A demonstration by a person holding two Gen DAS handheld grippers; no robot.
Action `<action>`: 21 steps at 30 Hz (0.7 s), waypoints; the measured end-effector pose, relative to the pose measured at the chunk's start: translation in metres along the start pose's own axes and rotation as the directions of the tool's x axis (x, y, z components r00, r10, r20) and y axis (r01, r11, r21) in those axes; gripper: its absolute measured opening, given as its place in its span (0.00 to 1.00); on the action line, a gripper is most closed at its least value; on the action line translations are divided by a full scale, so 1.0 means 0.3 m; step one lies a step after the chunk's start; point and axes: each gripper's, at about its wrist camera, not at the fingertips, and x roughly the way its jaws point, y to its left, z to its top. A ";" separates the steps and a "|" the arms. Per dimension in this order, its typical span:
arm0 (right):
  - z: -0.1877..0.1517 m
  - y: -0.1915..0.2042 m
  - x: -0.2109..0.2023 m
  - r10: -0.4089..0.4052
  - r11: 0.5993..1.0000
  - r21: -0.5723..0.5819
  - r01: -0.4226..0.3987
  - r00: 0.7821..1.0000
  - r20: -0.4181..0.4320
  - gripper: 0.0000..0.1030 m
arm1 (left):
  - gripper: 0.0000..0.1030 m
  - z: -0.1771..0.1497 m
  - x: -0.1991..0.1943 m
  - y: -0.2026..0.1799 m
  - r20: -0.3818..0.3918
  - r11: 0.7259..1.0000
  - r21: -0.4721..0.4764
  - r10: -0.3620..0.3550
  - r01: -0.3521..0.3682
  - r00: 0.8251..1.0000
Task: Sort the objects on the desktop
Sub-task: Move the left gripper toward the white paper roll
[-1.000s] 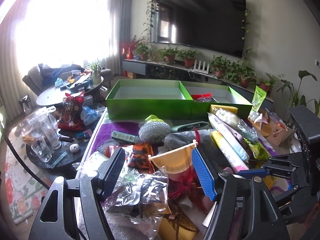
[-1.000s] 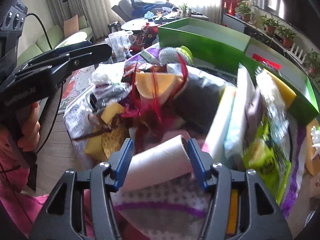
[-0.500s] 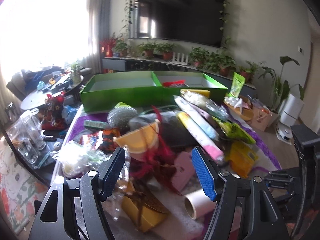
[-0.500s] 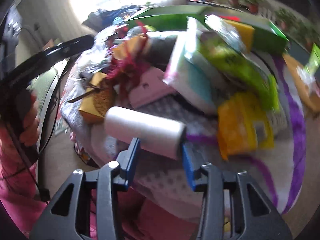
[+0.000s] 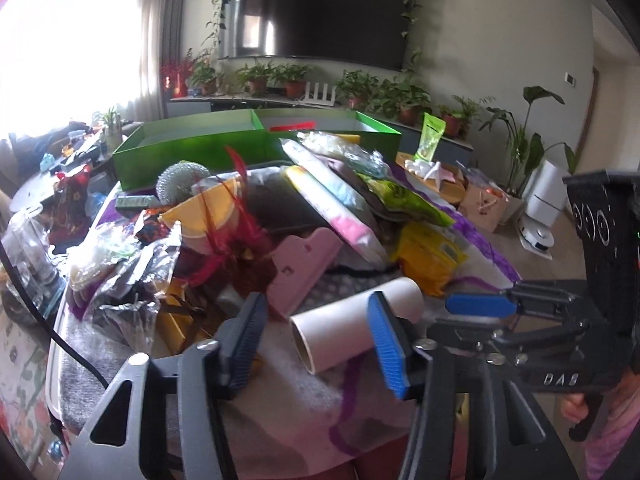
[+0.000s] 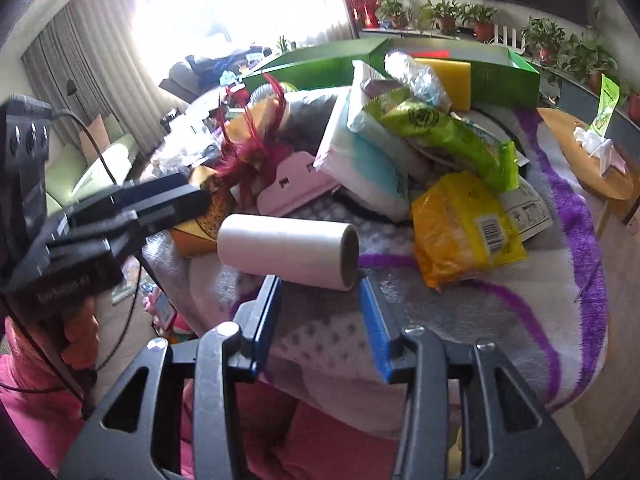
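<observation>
The left gripper [image 5: 316, 340] was closing its fingers around one end of the paper roll [image 5: 352, 324] on the bench, not yet pinching. The right gripper [image 6: 320, 312] stood spread just short of the roll's other end. Behind, the green box's [image 5: 192, 152] left compartment looked bare; the right held a red packet [image 5: 292, 126].

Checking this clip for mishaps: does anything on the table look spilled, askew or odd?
Nothing spilled or broken. The white roll lies on its side apart from the rest, near the edge of the blanket, and packets slant down from the green box.
</observation>
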 end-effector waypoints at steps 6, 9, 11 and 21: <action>-0.003 -0.032 -0.024 0.020 0.999 0.028 -0.021 0.999 0.025 0.41 | 0.35 -0.026 0.032 -0.027 -0.040 1.000 -0.005 -0.026 0.026 0.999; 0.003 -0.020 -0.008 0.027 0.999 0.018 -0.027 0.999 0.022 0.41 | 0.34 -0.038 0.046 -0.020 -0.064 0.999 -0.032 -0.038 0.036 0.997; 0.003 -0.021 -0.002 0.029 0.999 0.016 -0.029 0.999 0.022 0.41 | 0.29 -0.042 0.054 -0.016 -0.077 0.999 -0.038 -0.037 0.034 0.996; 0.017 -0.015 0.035 0.056 0.998 0.000 -0.056 0.998 0.008 0.41 | 0.28 -0.052 0.058 0.004 -0.097 0.999 -0.051 -0.005 0.000 0.995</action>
